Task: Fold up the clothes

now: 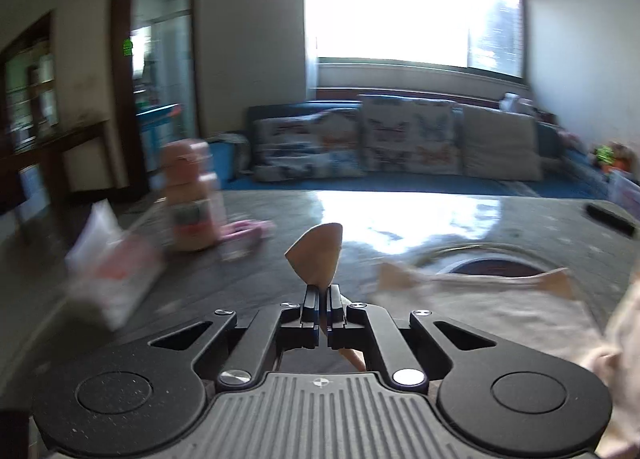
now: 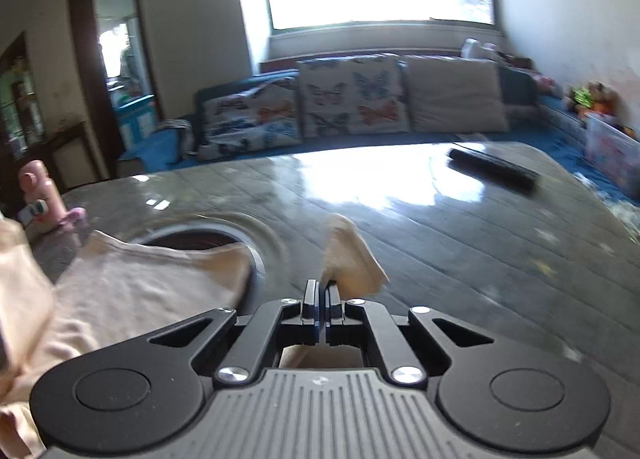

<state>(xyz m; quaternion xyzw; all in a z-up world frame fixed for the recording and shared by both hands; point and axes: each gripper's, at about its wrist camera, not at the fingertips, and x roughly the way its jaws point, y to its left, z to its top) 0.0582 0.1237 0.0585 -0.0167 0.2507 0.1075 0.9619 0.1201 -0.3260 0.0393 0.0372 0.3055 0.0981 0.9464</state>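
A pale beige garment [image 1: 500, 311] lies on the grey table [image 1: 400, 219] to the right of my left gripper [image 1: 323, 291], which is shut on a corner of it that sticks up past the fingertips. In the right wrist view the same garment [image 2: 132, 283] spreads to the left, and my right gripper [image 2: 322, 287] is shut on another corner that pokes up above the fingers. Both grippers hold the cloth a little above the table.
A round dark recess [image 2: 200, 239] in the table lies partly under the garment. A pink bottle [image 1: 192, 199] and a white packet [image 1: 108, 267] stand at the left. A black remote [image 2: 492, 171] lies far right. A sofa with cushions [image 2: 360, 103] stands behind.
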